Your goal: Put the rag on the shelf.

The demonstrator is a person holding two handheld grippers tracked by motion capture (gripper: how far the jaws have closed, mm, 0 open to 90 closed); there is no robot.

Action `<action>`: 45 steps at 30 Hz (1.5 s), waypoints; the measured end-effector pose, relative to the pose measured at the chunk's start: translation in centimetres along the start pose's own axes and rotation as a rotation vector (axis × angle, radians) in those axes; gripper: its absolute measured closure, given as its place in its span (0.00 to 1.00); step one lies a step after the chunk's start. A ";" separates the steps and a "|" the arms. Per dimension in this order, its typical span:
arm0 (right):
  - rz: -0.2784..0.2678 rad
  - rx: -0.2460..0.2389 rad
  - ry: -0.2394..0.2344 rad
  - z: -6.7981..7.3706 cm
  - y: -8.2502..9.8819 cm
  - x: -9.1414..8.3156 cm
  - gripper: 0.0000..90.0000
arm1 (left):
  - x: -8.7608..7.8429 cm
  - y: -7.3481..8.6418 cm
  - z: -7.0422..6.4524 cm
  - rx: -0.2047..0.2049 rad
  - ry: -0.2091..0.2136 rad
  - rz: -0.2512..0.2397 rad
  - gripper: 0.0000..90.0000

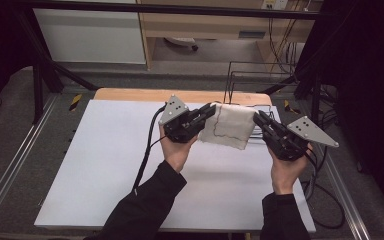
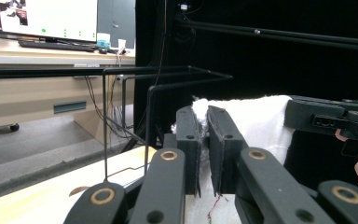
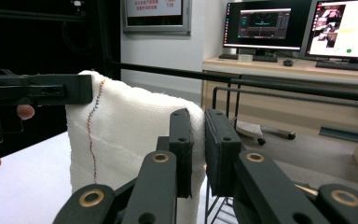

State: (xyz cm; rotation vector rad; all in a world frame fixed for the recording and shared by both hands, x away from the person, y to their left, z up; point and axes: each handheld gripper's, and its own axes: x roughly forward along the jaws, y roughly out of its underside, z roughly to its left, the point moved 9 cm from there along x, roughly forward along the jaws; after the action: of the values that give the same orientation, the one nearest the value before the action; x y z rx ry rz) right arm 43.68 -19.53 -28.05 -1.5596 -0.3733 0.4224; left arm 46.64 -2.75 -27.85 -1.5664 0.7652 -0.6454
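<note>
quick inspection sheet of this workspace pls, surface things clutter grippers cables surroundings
Surface: white table top with a wooden strip along its far edge.
Job's things: white cloth with a coloured stitched line, held up off the table between both grippers.
Clutter: nothing seen on the table top.
Grippers: left gripper shut on the cloth's left edge; right gripper shut on its right edge.
Cables: black cable trails from the left gripper across the table; more cables hang at the table's right.
Surroundings: black wire rack behind the table, desks with monitors beyond.
</note>
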 end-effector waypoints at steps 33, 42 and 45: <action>-0.059 -0.026 0.066 -3.2 -6.1 0.9 0.92 | 3.8 -5.6 0.0 0.010 -0.006 -0.073 0.93; -0.065 -0.024 0.085 -4.2 -7.2 1.1 0.92 | 4.8 -6.8 -0.1 0.017 -0.008 -0.086 0.93; -0.074 -0.034 0.094 -4.5 -7.9 1.2 0.92 | 5.2 -7.5 -0.1 0.018 -0.010 -0.096 0.93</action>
State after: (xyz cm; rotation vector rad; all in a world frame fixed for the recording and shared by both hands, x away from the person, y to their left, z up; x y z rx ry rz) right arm 47.15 -22.64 -20.13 -1.5875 -0.3653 0.2858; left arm 50.61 -6.36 -20.52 -1.5961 0.6783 -0.7117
